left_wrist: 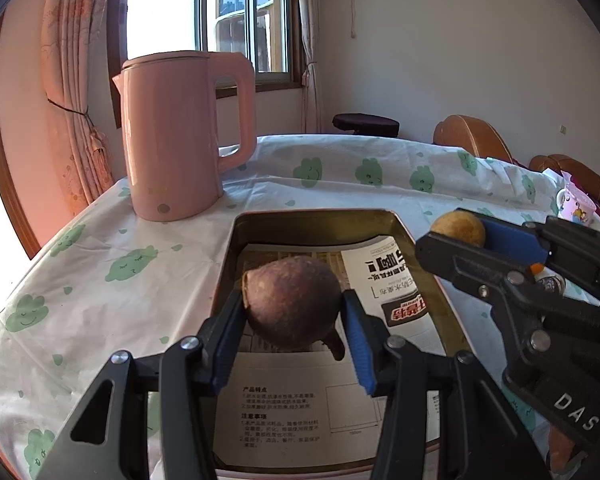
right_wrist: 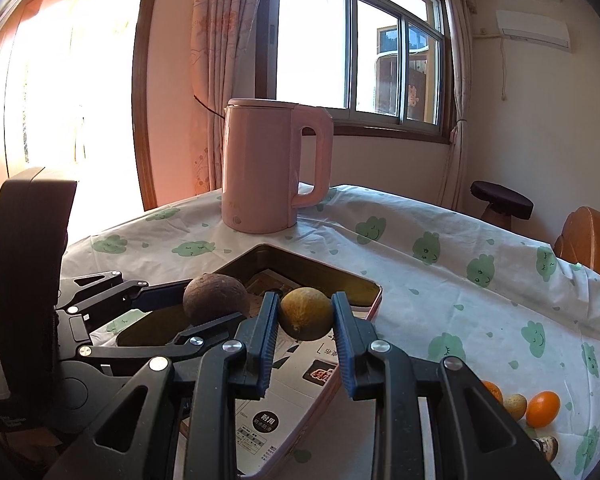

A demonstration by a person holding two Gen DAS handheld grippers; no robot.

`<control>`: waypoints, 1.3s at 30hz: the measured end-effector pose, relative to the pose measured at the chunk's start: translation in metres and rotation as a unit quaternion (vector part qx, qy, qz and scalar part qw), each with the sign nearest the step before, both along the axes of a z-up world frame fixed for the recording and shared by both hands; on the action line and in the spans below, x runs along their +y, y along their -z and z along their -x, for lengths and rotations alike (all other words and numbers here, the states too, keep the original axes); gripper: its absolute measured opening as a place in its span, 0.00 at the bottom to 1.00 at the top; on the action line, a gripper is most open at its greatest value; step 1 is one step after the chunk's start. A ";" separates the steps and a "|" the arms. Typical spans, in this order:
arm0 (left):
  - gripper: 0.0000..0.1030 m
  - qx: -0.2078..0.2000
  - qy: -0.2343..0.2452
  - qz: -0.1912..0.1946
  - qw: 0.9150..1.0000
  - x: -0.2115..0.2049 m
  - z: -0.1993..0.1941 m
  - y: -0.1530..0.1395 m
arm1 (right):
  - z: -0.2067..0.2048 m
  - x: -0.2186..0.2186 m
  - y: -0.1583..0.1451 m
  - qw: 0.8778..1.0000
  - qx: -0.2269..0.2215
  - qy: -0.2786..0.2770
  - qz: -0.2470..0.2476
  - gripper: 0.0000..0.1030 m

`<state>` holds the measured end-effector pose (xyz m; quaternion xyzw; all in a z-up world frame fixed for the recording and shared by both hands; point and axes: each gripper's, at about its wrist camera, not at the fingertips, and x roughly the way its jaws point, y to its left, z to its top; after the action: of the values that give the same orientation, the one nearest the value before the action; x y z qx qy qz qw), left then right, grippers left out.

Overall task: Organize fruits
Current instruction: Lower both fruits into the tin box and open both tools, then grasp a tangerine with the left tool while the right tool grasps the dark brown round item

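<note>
My left gripper [left_wrist: 294, 306] is shut on a brown-purple round fruit [left_wrist: 292, 300], held just above a rectangular metal tin [left_wrist: 324, 218] lined with printed paper. In the right wrist view the same brown fruit [right_wrist: 214, 298] hangs at the left over the tin [right_wrist: 364, 284]. My right gripper [right_wrist: 306, 314] is shut on a small yellow-brown round fruit [right_wrist: 306, 312], also over the tin near its right rim. From the left wrist view, the right gripper [left_wrist: 456, 236] comes in from the right with the yellow fruit [left_wrist: 458, 228].
A pink kettle [left_wrist: 180, 136] stands behind the tin on a white cloth with green prints [left_wrist: 100, 264]. Loose small fruits, among them an orange one [right_wrist: 542, 408], lie at the near right. A patterned cup [left_wrist: 576, 204] sits far right. Chairs stand beyond the table.
</note>
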<state>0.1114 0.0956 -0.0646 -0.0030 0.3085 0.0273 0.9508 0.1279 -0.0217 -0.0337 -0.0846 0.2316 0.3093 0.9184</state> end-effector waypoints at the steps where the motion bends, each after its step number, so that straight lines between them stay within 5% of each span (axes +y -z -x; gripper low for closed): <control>1: 0.48 0.002 -0.001 -0.001 1.000 0.001 -0.001 0.001 | -0.001 0.001 0.001 1.000 0.002 -0.001 0.001 0.28; 20: 0.49 0.047 -0.001 -0.017 0.999 -0.001 -0.015 0.013 | -0.023 0.004 0.025 0.996 0.081 -0.021 -0.019 0.28; 23: 0.57 0.035 -0.003 -0.030 0.999 -0.005 -0.011 0.011 | -0.024 0.002 0.025 0.996 0.083 -0.016 -0.024 0.37; 25: 0.64 0.021 -0.001 -0.042 0.999 -0.009 -0.007 0.007 | -0.023 -0.002 0.024 0.996 0.085 -0.015 -0.037 0.60; 26: 0.67 0.016 -0.002 -0.045 0.999 -0.011 -0.005 0.006 | -0.022 -0.004 0.023 0.995 0.084 -0.015 -0.042 0.63; 39: 0.76 -0.025 0.033 0.004 0.999 -0.058 0.027 -0.013 | 0.015 -0.066 0.003 0.997 0.037 0.048 -0.040 0.65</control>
<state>0.0845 0.0372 -0.0513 0.0024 0.2844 -0.0057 0.9587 0.1134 -0.0873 -0.0365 -0.0249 0.2570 0.2764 0.9257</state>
